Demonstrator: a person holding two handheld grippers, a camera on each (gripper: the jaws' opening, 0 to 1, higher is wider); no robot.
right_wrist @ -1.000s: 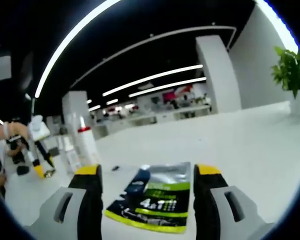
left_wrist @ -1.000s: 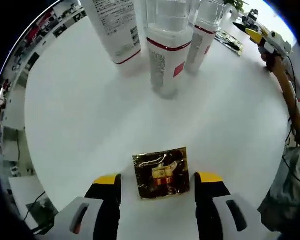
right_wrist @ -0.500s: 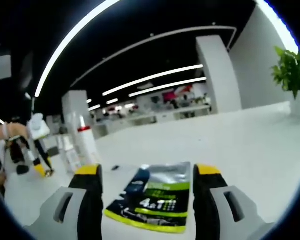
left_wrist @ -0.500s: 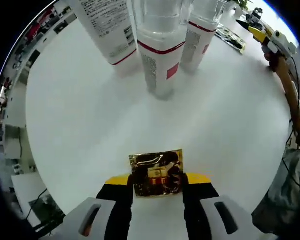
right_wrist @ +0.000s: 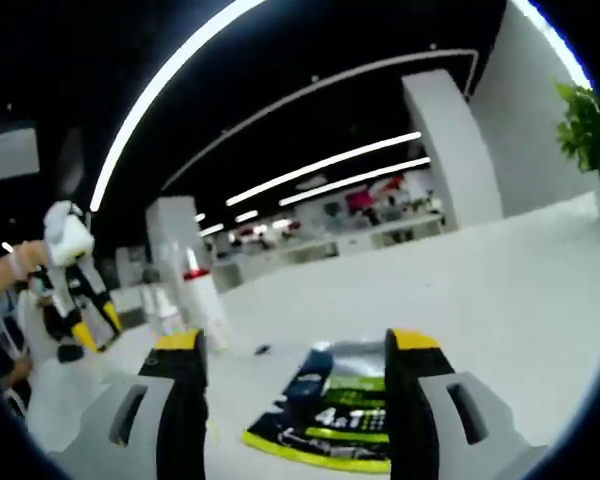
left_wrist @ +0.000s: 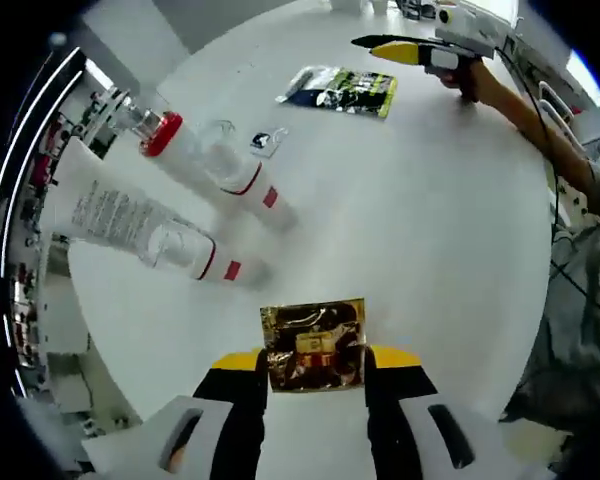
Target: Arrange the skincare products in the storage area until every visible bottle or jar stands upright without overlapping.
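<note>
My left gripper [left_wrist: 315, 358] is shut on a gold foil sachet [left_wrist: 313, 342] and holds it high above the white table [left_wrist: 420, 220]. Below stand a red-capped clear bottle [left_wrist: 212, 166], a second clear bottle with a red band [left_wrist: 185, 246] and a white tube bottle [left_wrist: 100, 207], close together. A dark sachet with a green stripe [left_wrist: 342, 88] lies flat further off, a tiny sachet [left_wrist: 263, 141] beside the bottles. My right gripper [right_wrist: 295, 350] is open just above that dark sachet [right_wrist: 345, 418]. The right gripper [left_wrist: 405, 48] also enters the left gripper view, in a hand.
The left gripper [right_wrist: 75, 310], held by a hand, hangs at the left of the right gripper view, near the bottles [right_wrist: 205, 305]. A person's sleeve [left_wrist: 580, 260] runs along the table's right side. A potted plant [right_wrist: 590, 130] stands far right.
The left gripper's jaws closed on the gold sachet, then rose with it well above the table. The right gripper's view shifted slightly; it stays open over the dark sachet.
</note>
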